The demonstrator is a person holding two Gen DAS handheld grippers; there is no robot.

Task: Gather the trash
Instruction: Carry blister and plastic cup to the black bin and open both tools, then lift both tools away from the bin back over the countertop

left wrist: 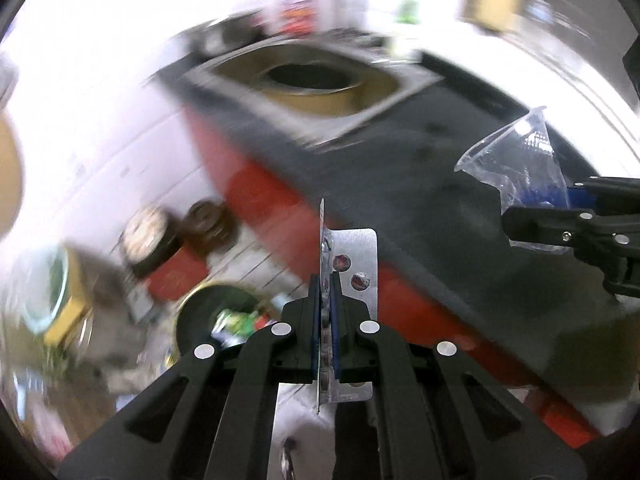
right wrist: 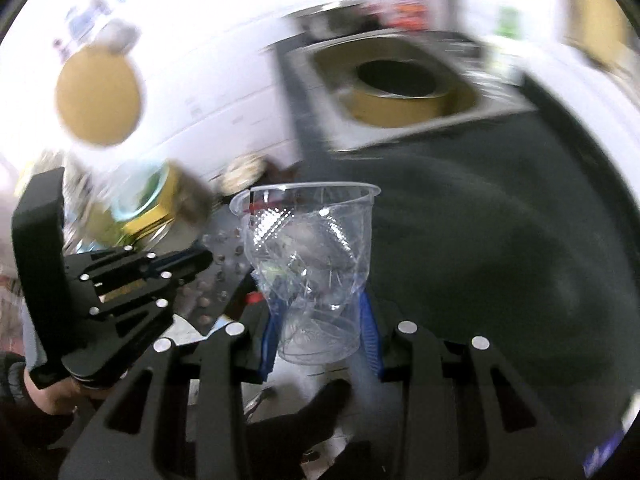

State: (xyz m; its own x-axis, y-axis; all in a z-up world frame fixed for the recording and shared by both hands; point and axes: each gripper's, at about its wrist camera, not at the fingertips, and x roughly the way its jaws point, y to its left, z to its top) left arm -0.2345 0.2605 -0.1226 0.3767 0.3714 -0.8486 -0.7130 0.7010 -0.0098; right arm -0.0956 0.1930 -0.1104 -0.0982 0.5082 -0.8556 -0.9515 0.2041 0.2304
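A: How were the two grippers posed?

B: The left gripper [left wrist: 325, 280] pointed forward and was clamped on a silver blister pack [left wrist: 352, 264], held edge-on between its blue pads. The right gripper [right wrist: 320, 320] was closed on a crumpled clear plastic cup [right wrist: 316, 264], mouth up, squeezed near its base.

A: What surface and room lay beyond?

B: A dark countertop [right wrist: 500, 240] with a red front [left wrist: 256, 196] ran ahead. A square metal frame [left wrist: 360, 120] was set into it, with a round dark opening [left wrist: 308, 74] ringed in tan. White floor [left wrist: 120, 128] lay to the left, heavily blurred, with tins and jars [left wrist: 160, 240] standing on it; their contents could not be told.

A: What did each view add?

B: The left wrist view showed the right gripper [left wrist: 576, 216] from the side at the right edge, the cup [left wrist: 520, 156] jutting out over the countertop. The right wrist view showed the left gripper [right wrist: 200, 260] at the left with the pack's [right wrist: 220, 272] perforated face, plus a round tan disc [right wrist: 98, 96] over the floor. In both, cup and pack sat short of the opening.
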